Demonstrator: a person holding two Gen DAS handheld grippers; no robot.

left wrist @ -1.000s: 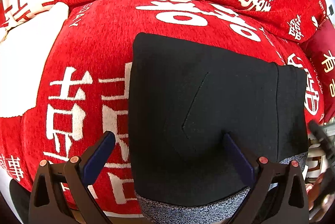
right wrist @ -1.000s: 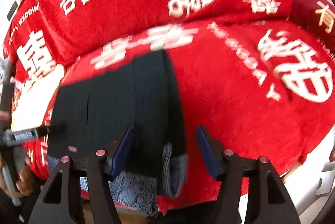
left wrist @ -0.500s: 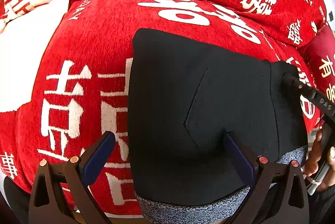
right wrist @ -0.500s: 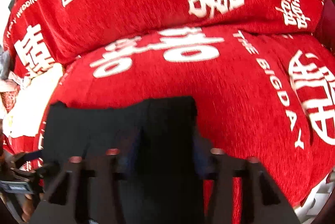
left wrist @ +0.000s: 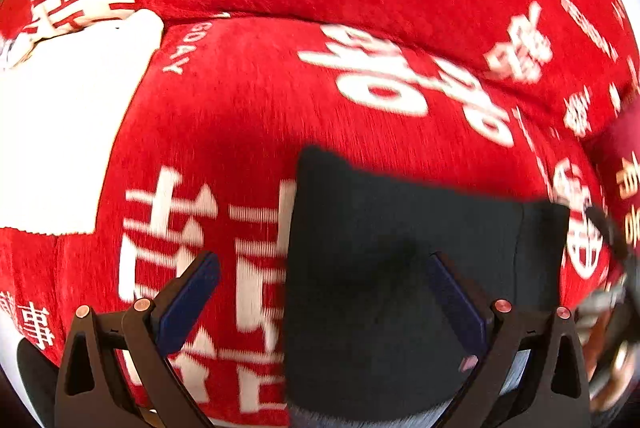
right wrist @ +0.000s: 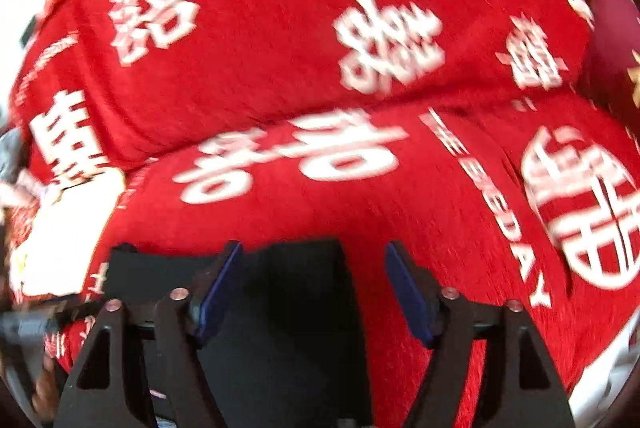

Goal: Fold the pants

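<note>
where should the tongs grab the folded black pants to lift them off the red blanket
Probably the exposed far edge of the folded black fabric pants, coming in low from beyond it. They lie flat on the red plush blanket, so only an edge gives the tongs a bite.

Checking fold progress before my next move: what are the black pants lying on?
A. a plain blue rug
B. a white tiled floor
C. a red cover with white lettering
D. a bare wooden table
C: the folded black pants rest flat on a red cover printed with white characters.
</note>
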